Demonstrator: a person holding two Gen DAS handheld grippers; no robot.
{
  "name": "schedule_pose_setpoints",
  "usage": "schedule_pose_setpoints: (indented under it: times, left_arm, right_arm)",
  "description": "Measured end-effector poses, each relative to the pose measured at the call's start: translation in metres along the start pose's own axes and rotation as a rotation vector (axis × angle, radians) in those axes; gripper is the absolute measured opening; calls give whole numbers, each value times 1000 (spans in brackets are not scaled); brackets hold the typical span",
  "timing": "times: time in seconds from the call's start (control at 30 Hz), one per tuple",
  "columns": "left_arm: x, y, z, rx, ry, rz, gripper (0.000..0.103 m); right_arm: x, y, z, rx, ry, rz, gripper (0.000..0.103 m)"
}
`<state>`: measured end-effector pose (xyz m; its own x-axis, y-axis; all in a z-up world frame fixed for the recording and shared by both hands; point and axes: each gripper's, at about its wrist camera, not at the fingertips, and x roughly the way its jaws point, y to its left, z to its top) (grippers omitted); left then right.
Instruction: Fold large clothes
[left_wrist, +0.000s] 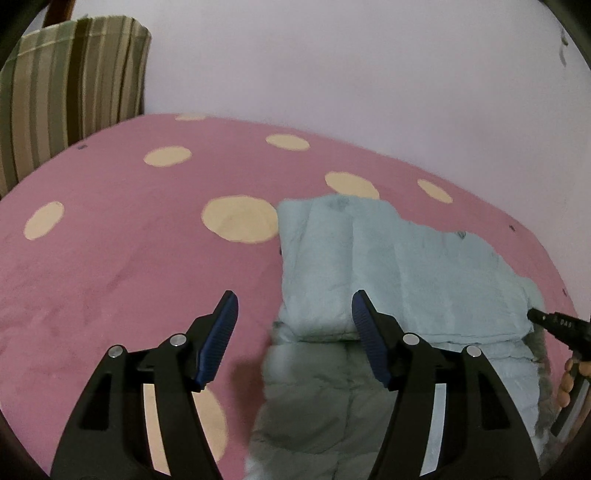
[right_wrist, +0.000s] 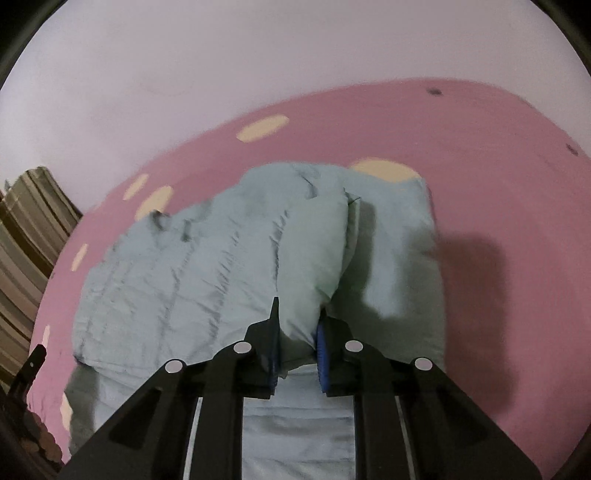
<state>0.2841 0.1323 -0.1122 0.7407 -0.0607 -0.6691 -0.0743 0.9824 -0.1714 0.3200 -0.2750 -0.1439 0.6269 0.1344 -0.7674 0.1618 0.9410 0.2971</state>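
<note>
Right gripper (right_wrist: 297, 328) clenched on pale-blue quilted padded jacket (left_wrist: 388, 266) fold; left gripper (left_wrist: 293, 314) released, jacket's near-left edge directly ahead.

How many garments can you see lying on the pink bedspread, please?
1: a pale blue padded jacket on the pink bedspread, partly folded. The right gripper pinches a fold of it; the left gripper hangs open above its near edge. Anything underneath is hidden.

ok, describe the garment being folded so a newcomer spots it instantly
Find the pink bedspread with cream dots. On it lies a pale blue-green quilted puffer jacket, partly folded. It's the only garment there, and the right gripper pinches a puffy fold of it.
</note>
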Motion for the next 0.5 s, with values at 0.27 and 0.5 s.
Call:
schedule_pose_setpoints:
  times: [0.27,0.5]
  left_arm:
    - [29,-17,-5,55,69,17,64]
    - [37,-31,18,83,45,17,64]
  right_arm:
    - [9,-19,-8,1,42,-4,37]
    - [-21,4,14,-29,-83,0,53]
